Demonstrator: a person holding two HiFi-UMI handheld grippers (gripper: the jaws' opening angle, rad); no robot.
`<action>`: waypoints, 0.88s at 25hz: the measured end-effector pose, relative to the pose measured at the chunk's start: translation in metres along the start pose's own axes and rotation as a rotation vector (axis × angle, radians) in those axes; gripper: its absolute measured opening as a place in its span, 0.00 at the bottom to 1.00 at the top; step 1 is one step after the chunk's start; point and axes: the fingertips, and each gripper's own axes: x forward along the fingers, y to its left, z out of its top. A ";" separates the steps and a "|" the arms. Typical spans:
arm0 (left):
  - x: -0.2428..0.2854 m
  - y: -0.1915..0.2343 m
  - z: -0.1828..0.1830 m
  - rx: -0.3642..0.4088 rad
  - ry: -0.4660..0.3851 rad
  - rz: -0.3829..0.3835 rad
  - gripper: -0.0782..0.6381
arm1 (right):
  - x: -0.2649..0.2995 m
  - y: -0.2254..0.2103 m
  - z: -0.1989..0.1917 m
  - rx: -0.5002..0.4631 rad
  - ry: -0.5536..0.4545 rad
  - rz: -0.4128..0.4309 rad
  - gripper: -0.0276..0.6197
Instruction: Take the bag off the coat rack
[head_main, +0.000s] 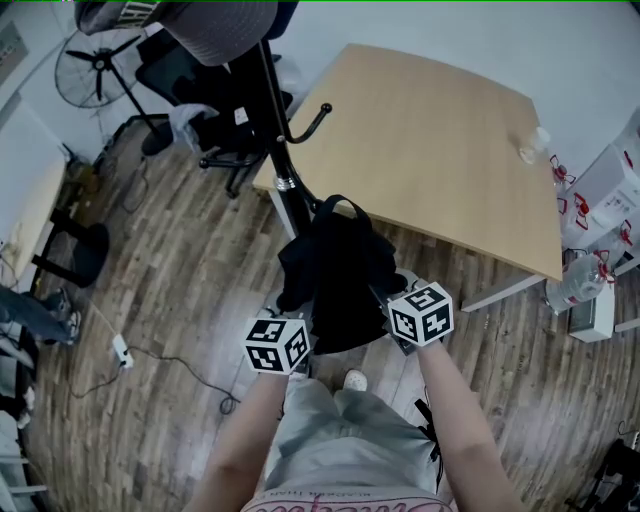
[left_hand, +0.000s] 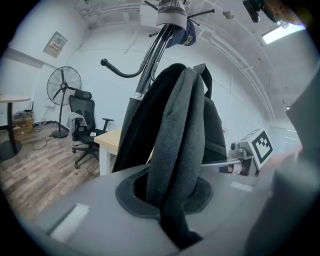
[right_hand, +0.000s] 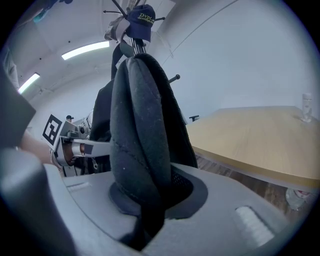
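Left gripper (left_hand: 166, 210) clamped on black bag (head_main: 335, 275) strap; right gripper (right_hand: 149, 212) clamped on other strap. Bag close against coat rack (head_main: 285, 160) pole, beside wooden surface (head_main: 440, 150).

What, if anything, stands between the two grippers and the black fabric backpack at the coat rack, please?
Nothing visible: the left gripper and the right gripper are each shut on a strap of the black fabric backpack.

wood floor (head_main: 190, 270) | light wooden table (head_main: 430, 150) | office chair (left_hand: 81, 107) | fan (head_main: 95, 65)
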 end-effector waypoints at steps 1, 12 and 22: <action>0.002 -0.004 0.000 0.002 0.002 -0.008 0.19 | -0.004 -0.002 -0.001 0.003 -0.002 -0.009 0.12; 0.027 -0.051 0.011 0.046 0.012 -0.131 0.19 | -0.054 -0.030 0.001 0.023 -0.028 -0.150 0.12; 0.047 -0.101 0.045 0.135 0.000 -0.285 0.19 | -0.111 -0.049 0.025 0.014 -0.104 -0.333 0.11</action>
